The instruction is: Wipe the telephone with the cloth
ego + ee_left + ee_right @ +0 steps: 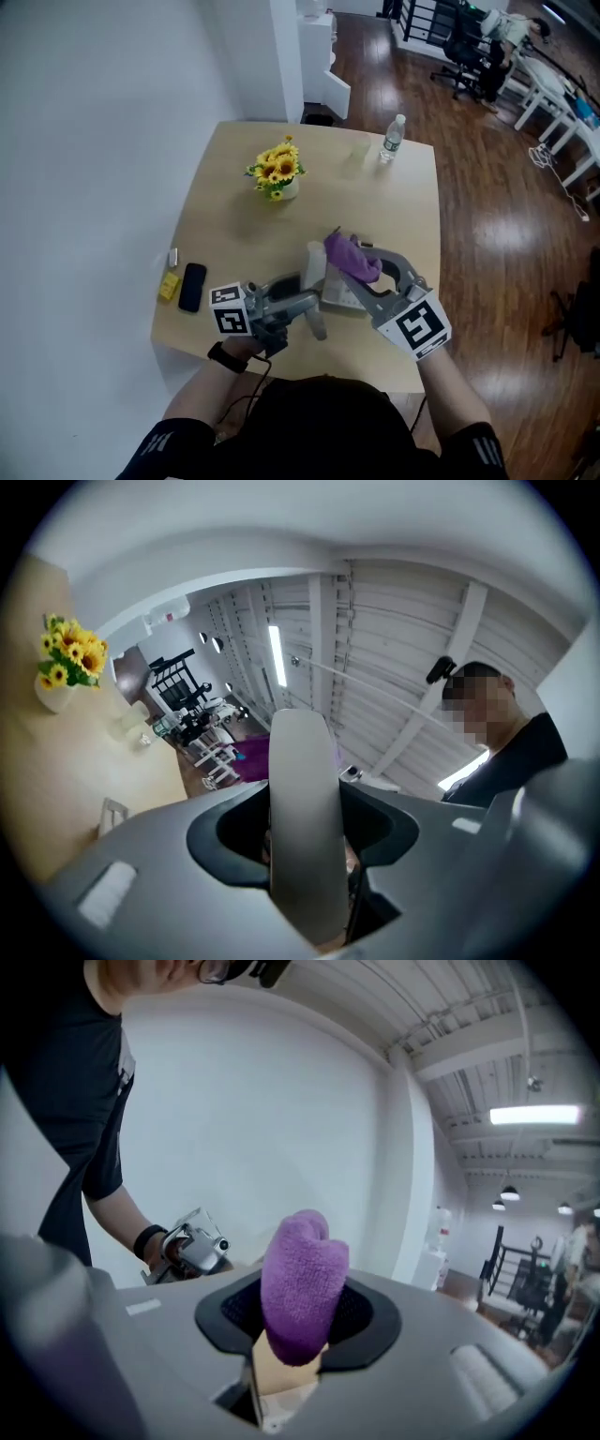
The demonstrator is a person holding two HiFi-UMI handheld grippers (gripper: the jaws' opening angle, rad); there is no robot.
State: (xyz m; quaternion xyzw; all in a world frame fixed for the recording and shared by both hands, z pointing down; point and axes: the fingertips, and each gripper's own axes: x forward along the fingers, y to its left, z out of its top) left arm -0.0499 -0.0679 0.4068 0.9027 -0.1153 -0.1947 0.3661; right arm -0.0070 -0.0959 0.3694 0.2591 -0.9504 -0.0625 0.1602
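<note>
While the left gripper [306, 878] clamps the handset [302, 780], the right gripper [287, 1365] pinches the cloth [302, 1279] beside it.

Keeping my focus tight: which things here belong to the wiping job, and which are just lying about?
Job: purple cloth in right hand-held gripper; white handset in left hand-held gripper; telephone base.
Lying about: sunflower vase; water bottle; black device; yellow item.

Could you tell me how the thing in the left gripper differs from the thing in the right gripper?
The left gripper holds a handset, the right gripper a cloth. The handset is pale grey, the cloth purple. The handset is smooth and long, the cloth fluffy and bunched. Both are clamped between shut jaws.
</note>
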